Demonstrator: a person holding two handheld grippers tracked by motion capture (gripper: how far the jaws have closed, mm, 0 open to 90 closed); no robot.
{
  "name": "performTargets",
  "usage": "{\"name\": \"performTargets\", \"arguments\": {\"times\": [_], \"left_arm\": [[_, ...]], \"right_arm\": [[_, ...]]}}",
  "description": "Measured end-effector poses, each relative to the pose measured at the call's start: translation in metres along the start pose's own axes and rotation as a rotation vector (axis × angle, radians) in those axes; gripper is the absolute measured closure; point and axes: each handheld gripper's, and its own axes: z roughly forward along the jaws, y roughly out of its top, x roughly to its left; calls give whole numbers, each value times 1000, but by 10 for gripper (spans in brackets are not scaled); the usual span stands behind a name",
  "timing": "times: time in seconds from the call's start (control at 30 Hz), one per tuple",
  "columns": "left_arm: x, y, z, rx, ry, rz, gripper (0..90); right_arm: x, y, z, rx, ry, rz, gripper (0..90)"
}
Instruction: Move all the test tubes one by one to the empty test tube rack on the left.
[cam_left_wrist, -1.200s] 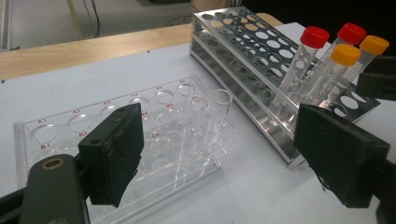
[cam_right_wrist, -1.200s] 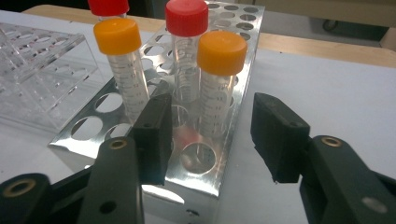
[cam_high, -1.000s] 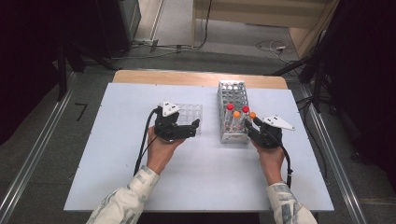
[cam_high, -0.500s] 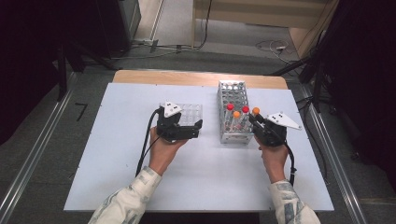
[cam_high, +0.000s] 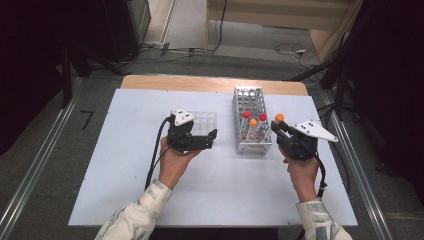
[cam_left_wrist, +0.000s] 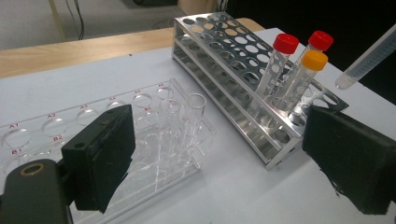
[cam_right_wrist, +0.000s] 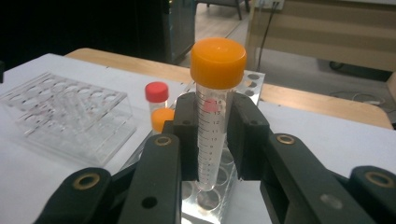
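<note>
My right gripper (cam_high: 278, 128) (cam_right_wrist: 215, 135) is shut on an orange-capped tube (cam_high: 279, 118) (cam_right_wrist: 217, 93), held upright just right of the metal rack (cam_high: 252, 96) (cam_left_wrist: 219, 56), its tip over the rack's near edge. Three capped tubes stand in that rack's near end: two red (cam_left_wrist: 286, 43) (cam_left_wrist: 321, 40) and one orange (cam_left_wrist: 314, 59). My left gripper (cam_high: 209, 140) (cam_left_wrist: 226, 149) is open wide, nothing between its pads (cam_left_wrist: 102, 154), low over the table at the front of a clear plastic rack (cam_high: 200, 121) (cam_left_wrist: 93, 130). A bare glass tube (cam_left_wrist: 194, 116) stands in the clear rack.
Both racks rest on a white tabletop (cam_high: 225, 195) with a wooden strip (cam_high: 210, 84) along its far edge. Metal rails run down either side of the table. Open tabletop lies in front of both hands.
My right gripper has carried the orange-capped tube a little to the right, away from the metal rack. The left gripper has barely moved.
</note>
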Motion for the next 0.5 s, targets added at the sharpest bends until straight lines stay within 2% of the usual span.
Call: {"name": "performTargets", "arguments": {"times": [0.3,0.5], "left_arm": [[0,1,-4,-15,-1,3,111],[-1,1,-6,-14,-3,6,121]], "right_arm": [[17,-5,-7,7,84,1,716],[41,-13,2,40,151,-22,717]]}}
